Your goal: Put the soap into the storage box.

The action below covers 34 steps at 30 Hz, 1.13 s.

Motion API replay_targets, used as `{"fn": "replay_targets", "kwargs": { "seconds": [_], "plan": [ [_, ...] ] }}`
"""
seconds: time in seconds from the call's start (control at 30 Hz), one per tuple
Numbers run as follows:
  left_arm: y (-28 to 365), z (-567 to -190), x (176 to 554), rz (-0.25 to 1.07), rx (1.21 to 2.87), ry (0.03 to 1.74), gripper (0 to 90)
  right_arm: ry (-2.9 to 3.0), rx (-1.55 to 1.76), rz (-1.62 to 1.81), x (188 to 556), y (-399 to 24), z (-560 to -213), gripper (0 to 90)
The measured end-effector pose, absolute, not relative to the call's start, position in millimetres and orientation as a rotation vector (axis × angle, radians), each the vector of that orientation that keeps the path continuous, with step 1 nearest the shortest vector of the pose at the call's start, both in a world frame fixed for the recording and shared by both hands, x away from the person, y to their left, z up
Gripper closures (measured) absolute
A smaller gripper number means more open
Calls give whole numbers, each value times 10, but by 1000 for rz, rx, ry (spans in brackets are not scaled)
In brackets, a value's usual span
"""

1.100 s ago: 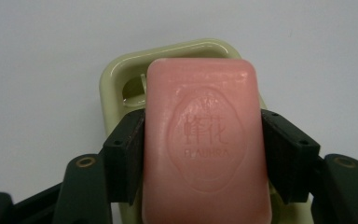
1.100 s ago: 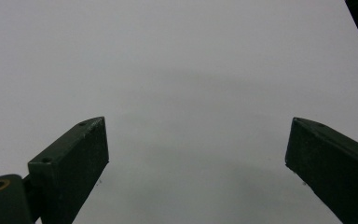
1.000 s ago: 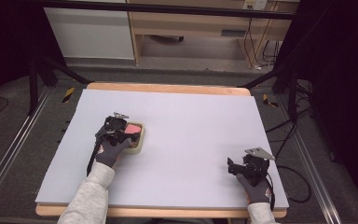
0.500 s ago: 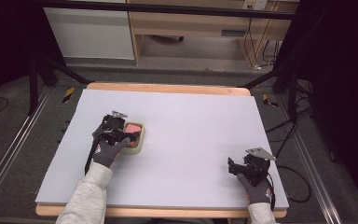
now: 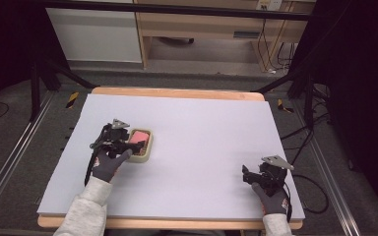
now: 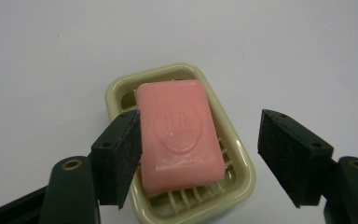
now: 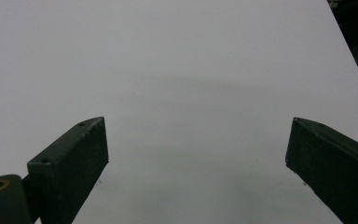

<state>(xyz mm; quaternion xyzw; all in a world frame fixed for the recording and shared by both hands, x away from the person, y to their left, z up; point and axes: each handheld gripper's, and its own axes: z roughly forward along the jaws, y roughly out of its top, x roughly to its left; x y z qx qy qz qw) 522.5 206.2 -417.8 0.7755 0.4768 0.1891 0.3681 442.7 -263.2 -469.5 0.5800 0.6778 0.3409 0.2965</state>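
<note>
Left gripper (image 6: pixel 198 158) had just been closing, jaws apart astride the soap (image 6: pixel 179 133), its length running away from them.

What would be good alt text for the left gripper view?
A pink soap bar lies in a pale green soap dish on a white table. The left gripper hangs above it with black jaws apart, not pressing the soap.

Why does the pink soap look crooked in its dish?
The pink soap sits slightly askew in the green dish, leaving slats bare at one end. Nothing is spilled or broken, and the left gripper is open above it.
</note>
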Motion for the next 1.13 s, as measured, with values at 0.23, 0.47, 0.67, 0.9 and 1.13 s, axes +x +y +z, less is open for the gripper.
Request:
{"fn": "replay_targets", "kwargs": {
  "seconds": [0.23, 0.47, 0.67, 0.9, 1.13],
  "plan": [
    [2237, -4210, 5075, 501, 1958, 1211, 316, 1792, 1544, 895, 4426, -2659, -4689, 59],
    [2406, -4280, 4929, 522, 1949, 1197, 283, 1783, 1542, 875, 4438, -2703, -4696, 58],
    [2531, -4385, 4865, 510, 1949, 1217, 257, 1787, 1533, 850, 4442, -2728, -4700, 58],
    [2679, -4506, 4777, 512, 1959, 1226, 227, 1778, 1539, 838, 4447, -2772, -4707, 57],
    [2843, -4596, 4706, 542, 1990, 1265, 209, 1782, 1529, 815, 4446, -2806, -4713, 57]
  ]
}}
